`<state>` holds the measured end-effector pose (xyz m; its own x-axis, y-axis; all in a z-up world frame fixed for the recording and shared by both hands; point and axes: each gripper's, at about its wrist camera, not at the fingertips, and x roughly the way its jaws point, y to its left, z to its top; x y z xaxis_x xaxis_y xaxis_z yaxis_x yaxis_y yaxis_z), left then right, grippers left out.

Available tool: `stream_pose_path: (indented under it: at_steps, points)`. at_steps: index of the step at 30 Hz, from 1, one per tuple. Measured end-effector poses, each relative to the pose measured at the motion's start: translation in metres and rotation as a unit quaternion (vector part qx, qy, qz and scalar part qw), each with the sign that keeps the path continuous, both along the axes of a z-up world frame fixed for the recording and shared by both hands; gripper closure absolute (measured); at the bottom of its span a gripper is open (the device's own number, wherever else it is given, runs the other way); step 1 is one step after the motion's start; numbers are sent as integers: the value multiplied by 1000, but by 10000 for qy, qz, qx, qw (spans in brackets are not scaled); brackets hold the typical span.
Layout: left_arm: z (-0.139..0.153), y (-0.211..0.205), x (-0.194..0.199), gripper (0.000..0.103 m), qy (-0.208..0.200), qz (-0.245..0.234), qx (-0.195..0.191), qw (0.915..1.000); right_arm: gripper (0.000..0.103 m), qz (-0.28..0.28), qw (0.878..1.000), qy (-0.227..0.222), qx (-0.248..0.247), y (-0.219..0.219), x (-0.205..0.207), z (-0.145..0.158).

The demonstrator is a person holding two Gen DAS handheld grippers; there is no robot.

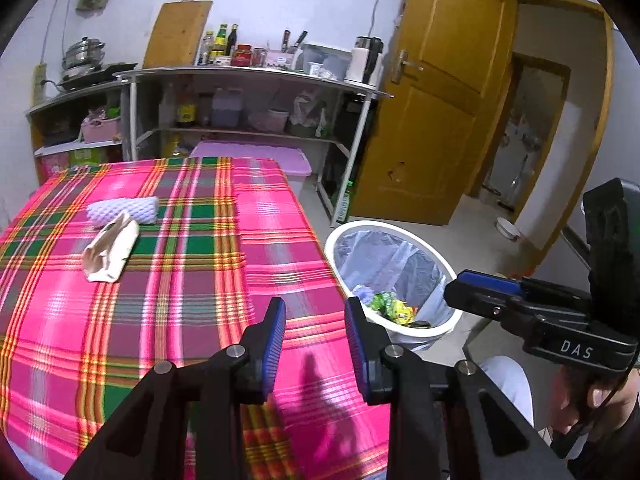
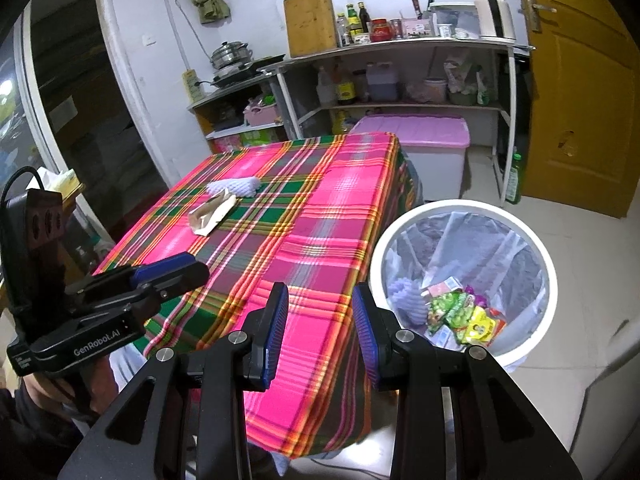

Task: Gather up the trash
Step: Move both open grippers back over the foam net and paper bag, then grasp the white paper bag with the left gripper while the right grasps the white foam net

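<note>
Left wrist | plaid tablecloth [image 1: 168, 280] | bin [image 1: 440, 322] | both hand-held grippers spread, empty

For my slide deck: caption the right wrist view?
Both empty grippers over plaid table; paper bag, foam net remain.

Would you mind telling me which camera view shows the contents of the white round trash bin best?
The right wrist view: the white round trash bin is near, its mouth wholly visible, showing colourful wrappers and a lilac foam net. In the left wrist view the bin is farther off, with the contents partly hidden behind the left gripper's fingers.
</note>
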<state>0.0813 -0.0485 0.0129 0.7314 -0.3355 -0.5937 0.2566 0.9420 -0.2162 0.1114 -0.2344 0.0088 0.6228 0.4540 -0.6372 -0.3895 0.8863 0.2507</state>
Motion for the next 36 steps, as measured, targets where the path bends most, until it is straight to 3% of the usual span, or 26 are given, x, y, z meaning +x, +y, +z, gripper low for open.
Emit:
stream_pose_path:
  at_steps: [14, 18, 22, 36]
  points:
    - [-3, 81, 17, 73, 24, 949, 125, 9954, 68, 534, 9984, 6, -179, 53, 30, -1]
    - [-4, 106, 30, 61, 41, 1177, 137, 9929, 68, 675, 9975, 12, -205, 66, 42, -2]
    - [-10, 126, 46, 57, 82, 1366, 226, 9903, 55, 873, 9959, 21, -237, 79, 54, -5]
    - [-44, 156, 116, 57, 402, 1485, 584, 9864, 55, 1088, 9926, 183, -517, 120, 106, -19]
